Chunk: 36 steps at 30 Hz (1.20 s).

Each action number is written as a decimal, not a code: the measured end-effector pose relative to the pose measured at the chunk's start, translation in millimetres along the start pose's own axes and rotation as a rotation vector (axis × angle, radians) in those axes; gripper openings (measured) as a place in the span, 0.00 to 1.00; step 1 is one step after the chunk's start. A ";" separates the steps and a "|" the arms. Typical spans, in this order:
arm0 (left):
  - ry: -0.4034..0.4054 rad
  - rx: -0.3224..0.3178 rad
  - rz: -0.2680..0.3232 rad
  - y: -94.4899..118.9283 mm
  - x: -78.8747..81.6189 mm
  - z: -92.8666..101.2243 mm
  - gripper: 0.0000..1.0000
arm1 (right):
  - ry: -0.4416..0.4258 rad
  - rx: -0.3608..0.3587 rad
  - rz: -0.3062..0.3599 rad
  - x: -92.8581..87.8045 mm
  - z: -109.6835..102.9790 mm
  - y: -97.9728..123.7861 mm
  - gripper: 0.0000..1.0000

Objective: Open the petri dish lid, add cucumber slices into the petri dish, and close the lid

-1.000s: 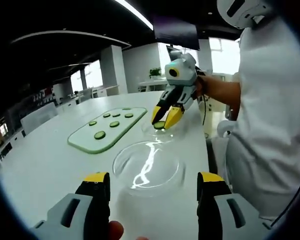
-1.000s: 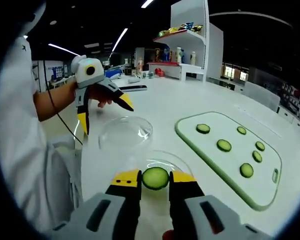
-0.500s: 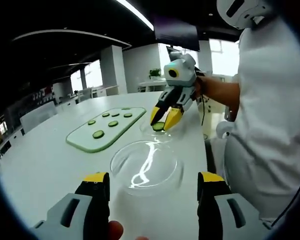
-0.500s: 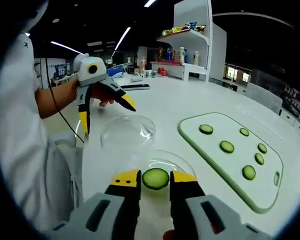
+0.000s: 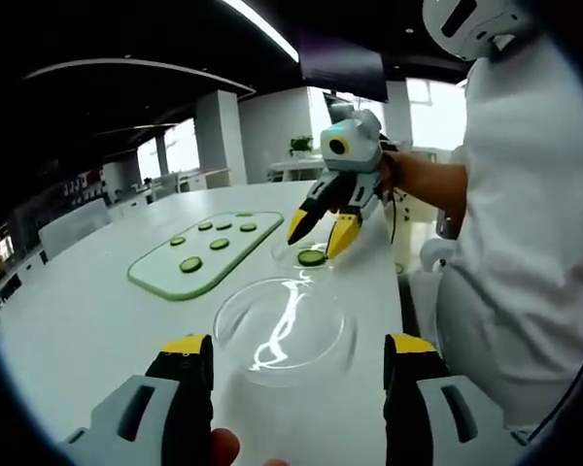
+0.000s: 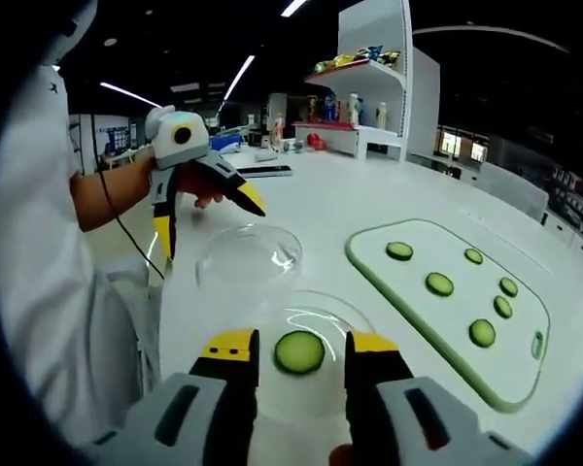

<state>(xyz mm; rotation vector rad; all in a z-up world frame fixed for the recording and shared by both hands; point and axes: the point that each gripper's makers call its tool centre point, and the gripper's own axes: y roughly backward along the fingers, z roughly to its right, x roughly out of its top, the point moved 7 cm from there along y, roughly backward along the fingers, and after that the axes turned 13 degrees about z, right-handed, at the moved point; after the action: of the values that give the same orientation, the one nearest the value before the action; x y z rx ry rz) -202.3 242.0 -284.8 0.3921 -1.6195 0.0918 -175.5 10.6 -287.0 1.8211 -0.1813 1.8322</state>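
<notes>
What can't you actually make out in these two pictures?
- Right gripper view: items on the far shelf are too small to identify.
- Right gripper view: whether the clear lid touches the table; glare blurs its rim.
- Left gripper view: the petri dish rim, clear glass, barely shows around the cucumber slice.

Large open room with a dark ceiling carrying long white strip lights [image 5: 262,24]; wide white table surface [image 6: 389,199] in the foreground. Tall white shelving unit [image 6: 389,58] holding colourful bottles and packets on its upper shelves, standing at the table's far end. White square column [image 5: 217,131] beside bright windows [image 5: 180,146]; further white tables behind.
</notes>
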 end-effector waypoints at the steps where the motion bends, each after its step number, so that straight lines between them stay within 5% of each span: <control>1: 0.000 0.000 -0.001 -0.1 -0.1 0.0 0.70 | 0.001 0.002 0.004 1.1 0.0 0.8 0.35; 10: -0.002 0.005 -0.004 -0.4 0.1 -1.1 0.70 | -0.025 0.011 0.098 12.8 4.1 7.0 0.36; 17: 0.003 0.006 0.000 -1.0 0.8 -1.3 0.70 | -0.064 0.060 0.163 19.6 -3.8 5.7 0.51; 36: 0.009 0.007 0.004 -2.0 4.1 -0.5 0.73 | 0.050 0.179 0.169 27.8 -19.8 -5.3 0.61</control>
<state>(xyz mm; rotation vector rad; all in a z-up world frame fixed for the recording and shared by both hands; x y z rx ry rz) -201.4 239.5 -281.1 0.3933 -1.6112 0.1025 -188.8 31.9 -263.3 1.9284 -0.1617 2.0674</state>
